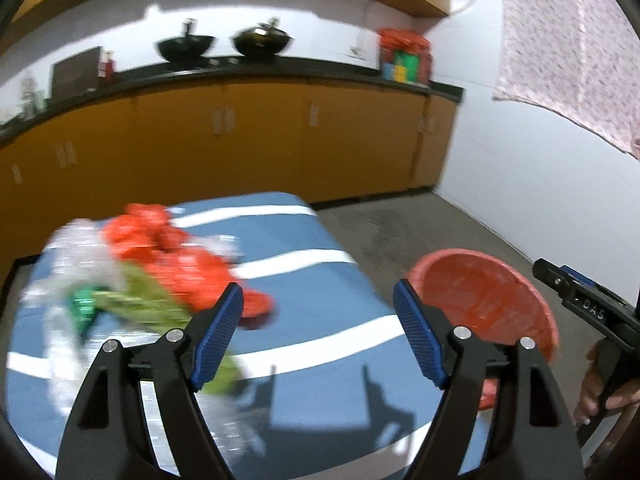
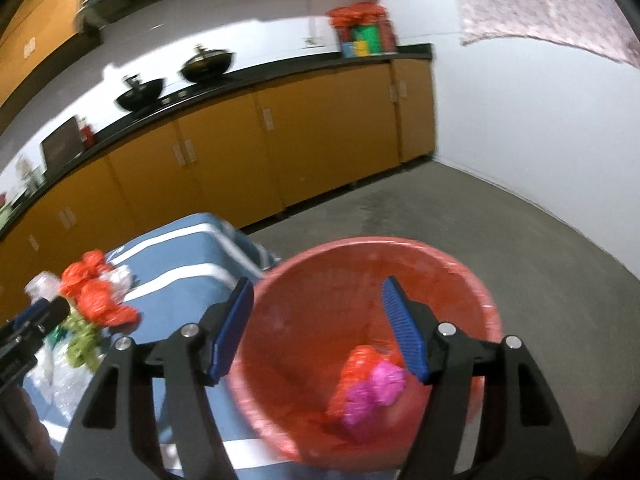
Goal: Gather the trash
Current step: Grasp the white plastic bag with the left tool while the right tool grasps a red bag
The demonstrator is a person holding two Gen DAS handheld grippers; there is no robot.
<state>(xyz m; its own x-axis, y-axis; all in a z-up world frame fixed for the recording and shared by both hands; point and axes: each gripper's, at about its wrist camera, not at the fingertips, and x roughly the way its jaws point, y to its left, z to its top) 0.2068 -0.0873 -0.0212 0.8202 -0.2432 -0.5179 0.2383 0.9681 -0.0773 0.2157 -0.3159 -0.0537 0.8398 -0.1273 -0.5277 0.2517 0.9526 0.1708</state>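
Two grippers are in play, both with jaws spread wide and nothing between the blue pads. Left gripper [image 1: 318, 332] hangs over a blue table [image 1: 320, 280] with white stripes; right gripper [image 2: 318, 330] hangs over the mouth of one red bin [image 2: 372, 344], which stands on the floor just beside the table's right edge.

Trash pile [image 1: 136, 276] lies on the table, left of and just beyond the left gripper's left pad; blur hides whether the pad touches it. In it I count roughly one red bag cluster, one green piece and some clear crinkled plastic, though the smear makes an exact count impossible.

Only the right wrist view looks into the bin: two wads at the bottom, one pink wad [image 2: 374, 394] and one red wad [image 2: 354, 368], touching, below the right pad. From the left wrist view the bin's inside looks bare, but that view shows the right gripper's body and the hand holding it at the far right edge.

Beyond, a long row of yellow cabinets [image 1: 240, 148] under a dark counter carries two black woks [image 1: 186, 46] and one red bag [image 1: 404, 56] of coloured items.
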